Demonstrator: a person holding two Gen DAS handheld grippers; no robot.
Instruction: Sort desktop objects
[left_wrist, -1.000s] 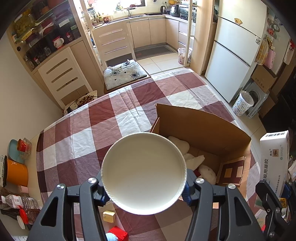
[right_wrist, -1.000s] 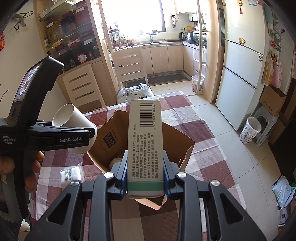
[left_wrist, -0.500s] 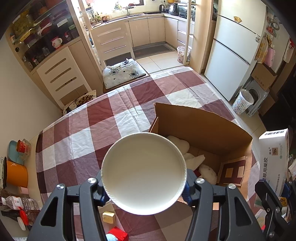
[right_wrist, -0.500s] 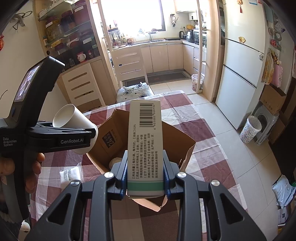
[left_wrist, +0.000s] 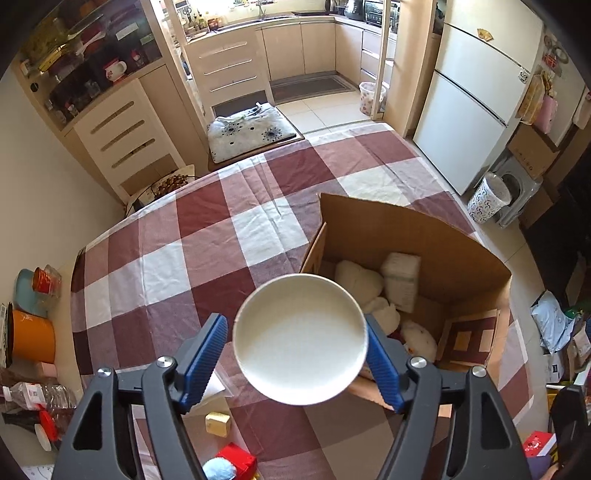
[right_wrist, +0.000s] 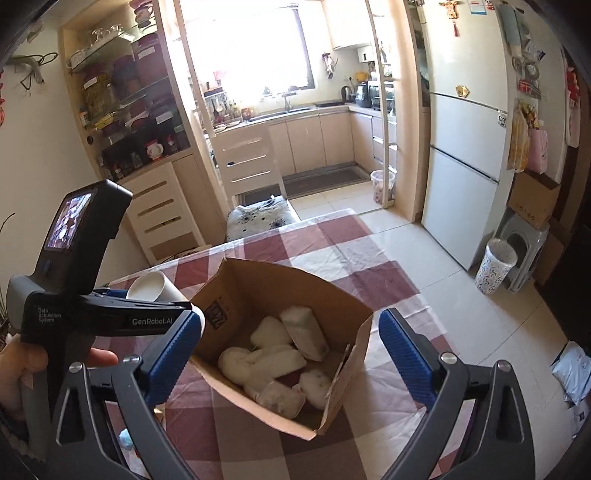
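Note:
An open cardboard box (left_wrist: 436, 240) (right_wrist: 280, 291) stands on the checked tablecloth (left_wrist: 207, 251) and holds several white soft items and a white carton (left_wrist: 400, 273). My left gripper (left_wrist: 295, 343) has opened wide; the white paper cup (left_wrist: 299, 338) sits between its blue pads, touching the right pad, gap at the left. The cup (right_wrist: 147, 286) also shows in the right wrist view, beside the box's left wall. My right gripper (right_wrist: 290, 343) is wide open and empty above the box.
A yellow block (left_wrist: 218, 424), a red box (left_wrist: 236, 458) and a blue pompom (left_wrist: 219, 469) lie at the table's near edge. An orange pot (left_wrist: 27, 338) and bottles (left_wrist: 33, 395) stand at the left. A chair (right_wrist: 258, 218) is at the far side.
My right gripper opened and let go of the tall white carton, which now lies in the box. My left gripper's fingers have spread wide around the cup, which sits farther right, over the box's edge.

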